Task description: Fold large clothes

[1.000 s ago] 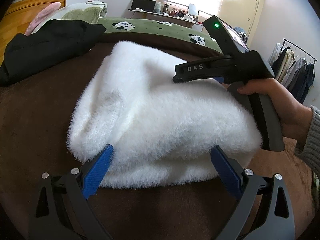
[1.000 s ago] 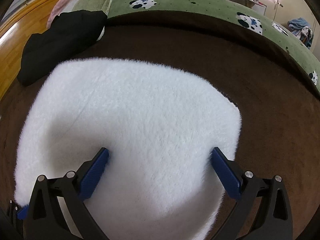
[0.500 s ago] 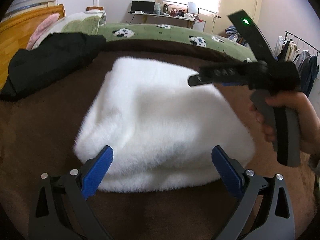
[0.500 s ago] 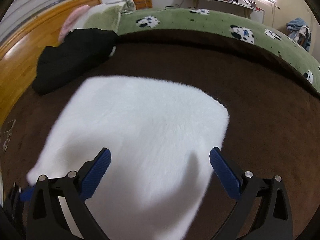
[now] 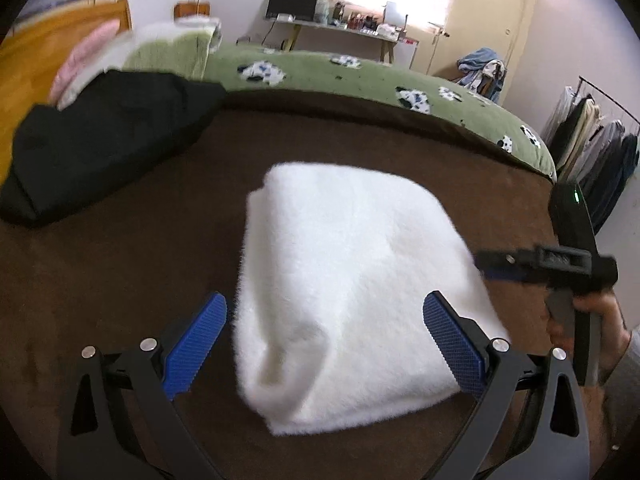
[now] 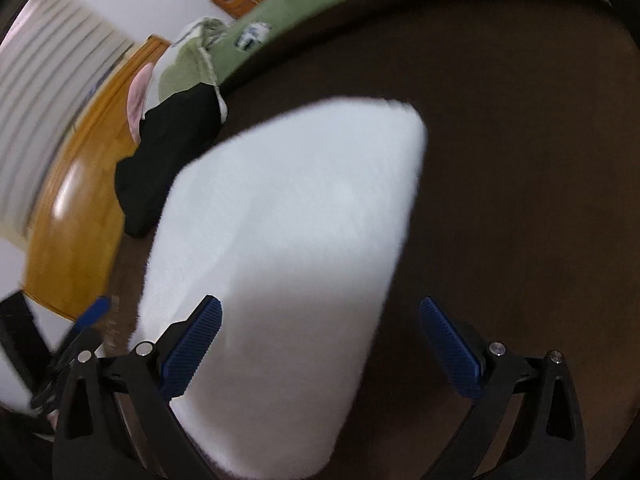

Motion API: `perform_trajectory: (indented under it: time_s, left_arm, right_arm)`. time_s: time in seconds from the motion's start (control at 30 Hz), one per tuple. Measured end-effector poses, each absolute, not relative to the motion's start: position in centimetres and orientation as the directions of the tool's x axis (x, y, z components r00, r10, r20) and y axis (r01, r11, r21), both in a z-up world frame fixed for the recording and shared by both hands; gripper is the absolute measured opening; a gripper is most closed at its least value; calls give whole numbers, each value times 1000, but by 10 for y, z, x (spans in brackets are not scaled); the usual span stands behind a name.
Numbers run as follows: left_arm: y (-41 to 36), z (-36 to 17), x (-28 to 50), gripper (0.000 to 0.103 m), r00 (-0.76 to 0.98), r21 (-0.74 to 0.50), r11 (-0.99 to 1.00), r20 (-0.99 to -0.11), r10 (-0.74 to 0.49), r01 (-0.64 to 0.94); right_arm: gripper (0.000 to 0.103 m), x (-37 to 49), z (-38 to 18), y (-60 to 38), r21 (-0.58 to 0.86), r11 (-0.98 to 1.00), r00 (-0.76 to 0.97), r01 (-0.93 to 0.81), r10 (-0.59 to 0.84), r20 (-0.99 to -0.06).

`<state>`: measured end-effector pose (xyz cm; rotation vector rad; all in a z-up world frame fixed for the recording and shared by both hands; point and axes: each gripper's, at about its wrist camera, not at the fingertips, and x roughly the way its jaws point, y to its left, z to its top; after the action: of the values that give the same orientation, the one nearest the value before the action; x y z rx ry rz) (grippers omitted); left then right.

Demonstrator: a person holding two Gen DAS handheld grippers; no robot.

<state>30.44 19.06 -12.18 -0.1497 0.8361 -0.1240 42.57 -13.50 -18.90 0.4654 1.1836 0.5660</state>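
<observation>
A white fluffy garment (image 5: 352, 280) lies folded into a thick rectangle on the brown bed cover (image 5: 140, 248). My left gripper (image 5: 324, 336) hangs open above its near edge, blue pads wide apart and holding nothing. The right gripper (image 5: 496, 268), held by a hand (image 5: 592, 320), hovers at the garment's right side in the left wrist view. In the blurred right wrist view the white garment (image 6: 288, 248) fills the centre, and my right gripper (image 6: 320, 340) is open with nothing between its pads. The left gripper's blue tip (image 6: 94, 312) shows at the left.
A black garment (image 5: 104, 136) lies bunched at the far left near a wooden headboard (image 5: 48, 52). A green blanket with cow patches (image 5: 360, 76) runs along the far side of the bed. A clothes rack (image 5: 592, 148) stands at the right, a cluttered desk (image 5: 344, 24) by the window.
Both grippers have pulled back from the white garment. The right gripper lifted off its top and moved down to its right side; its camera has tilted. The garment stays folded.
</observation>
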Motion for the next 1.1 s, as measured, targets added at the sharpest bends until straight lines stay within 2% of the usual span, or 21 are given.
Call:
perform_trajectory:
  time_s: [0.17, 0.23, 0.37, 0.47, 0.63, 0.8, 1.1]
  left_arm:
    - [226, -150, 341, 96, 590, -355, 935, -749, -301, 27]
    - [234, -162, 353, 96, 566, -371, 929, -765, -307, 2]
    - [245, -188, 371, 96, 519, -480, 877, -755, -401, -21]
    - [241, -211, 381, 95, 467, -490, 872, -775, -425, -20]
    - [234, -245, 387, 94, 411, -609, 793, -730, -546, -28]
    - [222, -251, 393, 96, 393, -622, 783, -716, -577, 17]
    - [182, -245, 417, 97, 316, -567, 822, -772, -552, 53]
  right_arm:
    - [98, 430, -206, -142, 689, 713, 227, -127, 697, -680]
    - [98, 432, -209, -143, 705, 700, 221, -118, 710, -668]
    - [98, 438, -218, -141, 757, 645, 193, -105, 760, -621]
    - [98, 443, -228, -142, 794, 603, 182, -76, 791, -584]
    - [98, 450, -227, -135, 797, 598, 186, -83, 795, -577]
    - [98, 456, -229, -125, 807, 584, 178, -86, 806, -564]
    - [97, 455, -228, -105, 784, 607, 207, -129, 790, -577]
